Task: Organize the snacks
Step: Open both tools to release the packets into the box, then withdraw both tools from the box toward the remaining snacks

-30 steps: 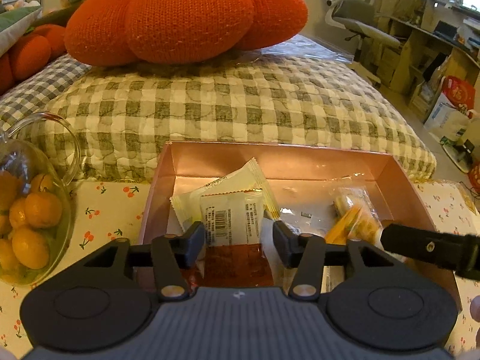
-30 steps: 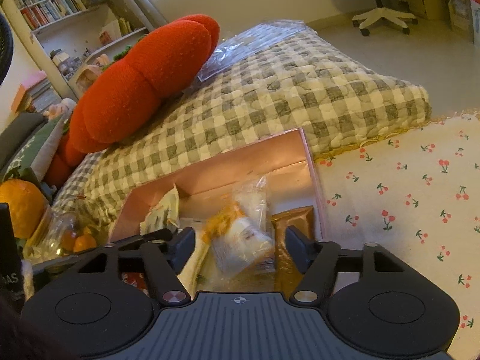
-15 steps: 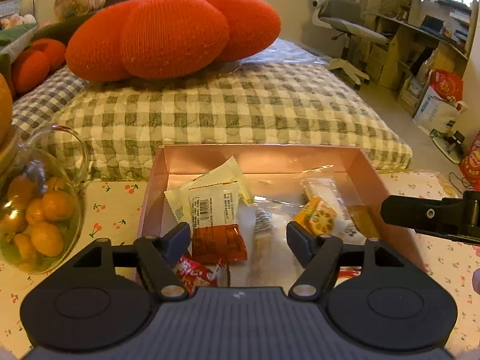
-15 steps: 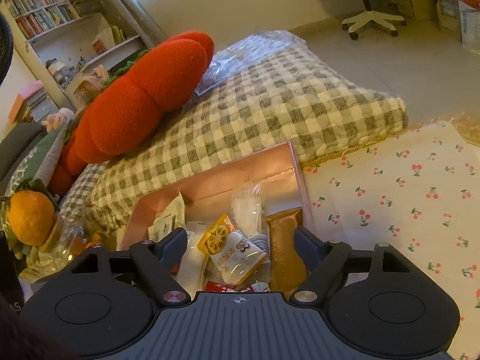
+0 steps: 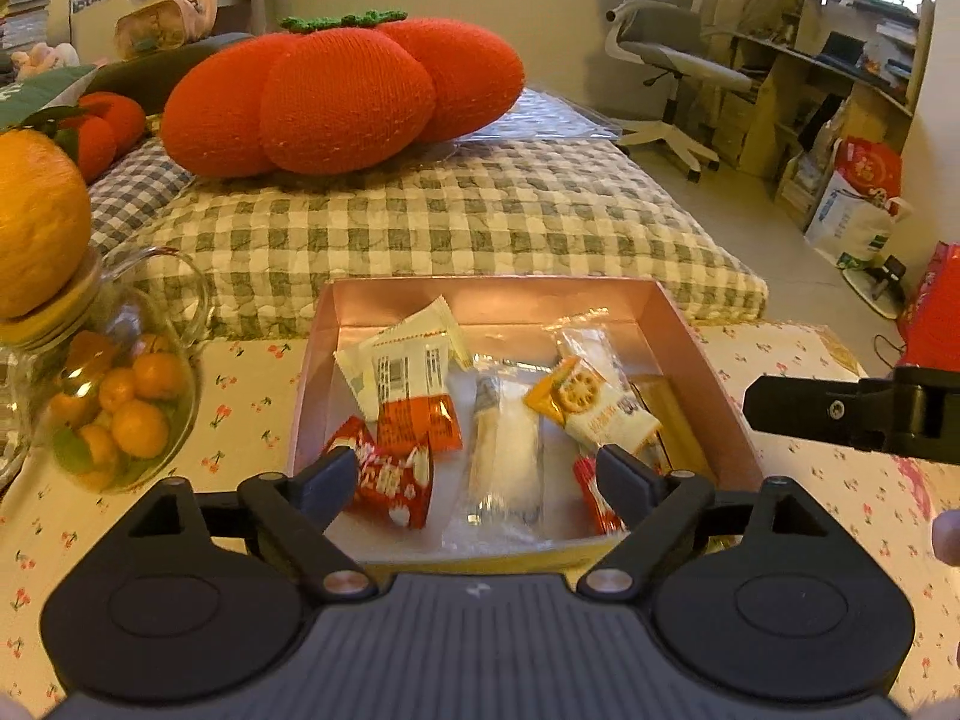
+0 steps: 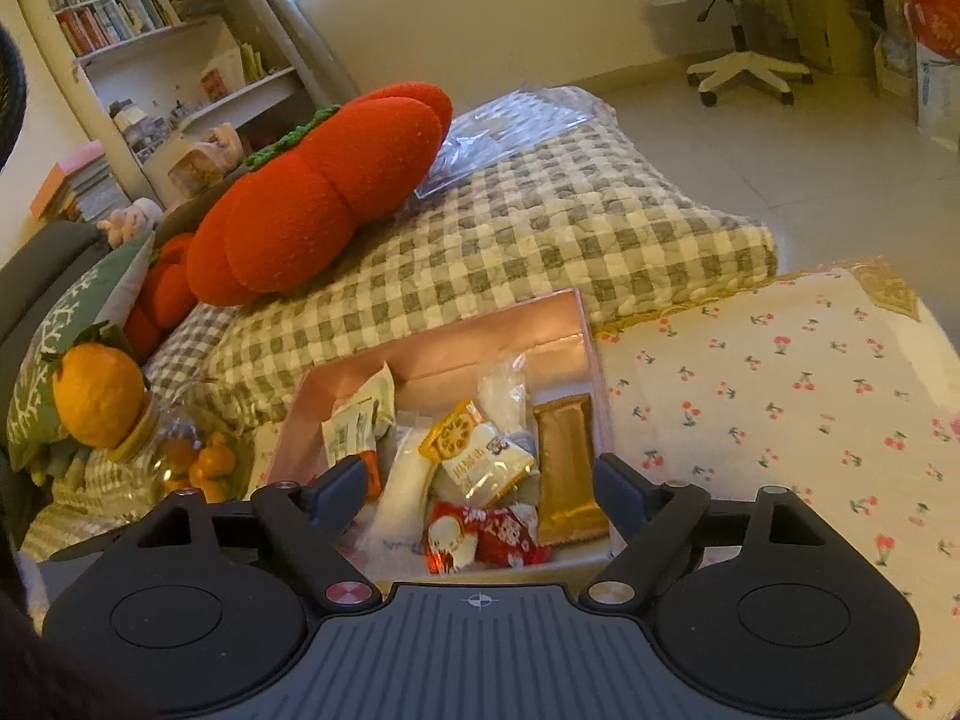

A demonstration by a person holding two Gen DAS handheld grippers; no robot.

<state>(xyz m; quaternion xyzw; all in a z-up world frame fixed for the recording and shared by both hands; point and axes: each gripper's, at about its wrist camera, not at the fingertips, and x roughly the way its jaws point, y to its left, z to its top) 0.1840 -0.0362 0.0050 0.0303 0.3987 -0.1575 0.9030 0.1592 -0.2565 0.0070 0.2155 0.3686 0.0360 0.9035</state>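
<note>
jar (image 5: 114,396): stood at 9 o'clock of the box, on the counter (image 5: 252,372), holding small oranges; it sat lower and further from the fingers than a second before.
left gripper (image 5: 477,477): fingers were opening, already wide, with nothing gripped. The red pack (image 5: 393,477) and clear pack (image 5: 504,468) showed between them but lay on the box floor, untouched. A second earlier these fingers were much narrower and low over the white-and-orange pack (image 5: 414,387).
box (image 5: 492,294): pink, open, at 12 o'clock of both grippers, with every snack inside it: white-and-orange at 10 o'clock, biscuit pack (image 5: 591,402) at 2 o'clock, gold bar (image 6: 567,468) along the right wall.
right gripper (image 6: 480,489): fingers also opening, wide, empty; the biscuit pack and a red pack lay below them in the box. In the earlier view they hung close over the biscuit pack.
change: both grippers had risen and drawn back from the box, so more of its contents came into view.
meaning: judged as a release just done; snacks appeared gathered, and no loose ones showed on the counter.
</note>
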